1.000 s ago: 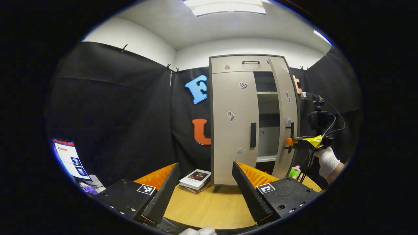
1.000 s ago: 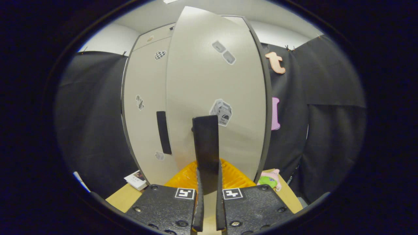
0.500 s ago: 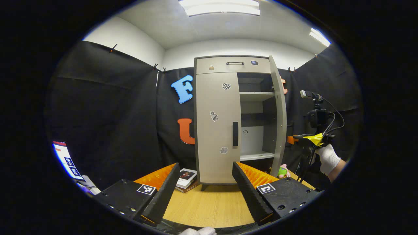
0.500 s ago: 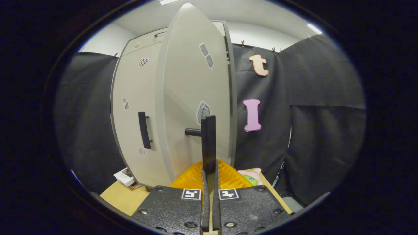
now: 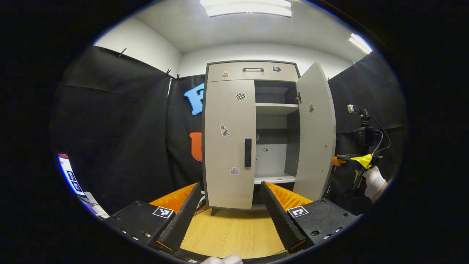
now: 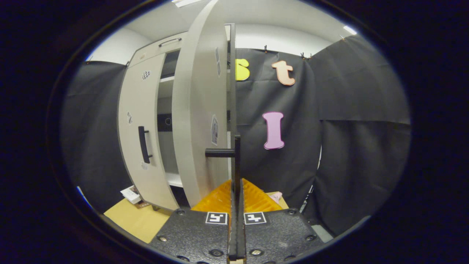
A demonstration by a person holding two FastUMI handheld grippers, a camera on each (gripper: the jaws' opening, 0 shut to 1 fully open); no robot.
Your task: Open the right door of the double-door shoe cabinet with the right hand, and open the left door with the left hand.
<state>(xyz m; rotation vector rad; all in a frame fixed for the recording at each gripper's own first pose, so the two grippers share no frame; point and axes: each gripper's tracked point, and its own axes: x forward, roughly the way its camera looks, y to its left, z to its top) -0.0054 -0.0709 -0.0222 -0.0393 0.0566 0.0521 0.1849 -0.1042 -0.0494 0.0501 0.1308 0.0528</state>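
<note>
The shoe cabinet (image 5: 229, 139) stands ahead of the left gripper (image 5: 230, 216), its right door (image 5: 316, 132) swung wide and its left door (image 5: 228, 143) flush. The left gripper hangs with fingers spread above bare tabletop (image 5: 231, 234). The right gripper (image 6: 236, 205) is clamped on the right door's handle (image 6: 236, 161), edge-on ahead.

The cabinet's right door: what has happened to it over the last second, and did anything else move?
The right door swung much further open, pulled by its handle, which the right hand-held gripper stays shut on. The left hand-held gripper stayed open, apart from the cabinet. The left door stayed closed.
</note>
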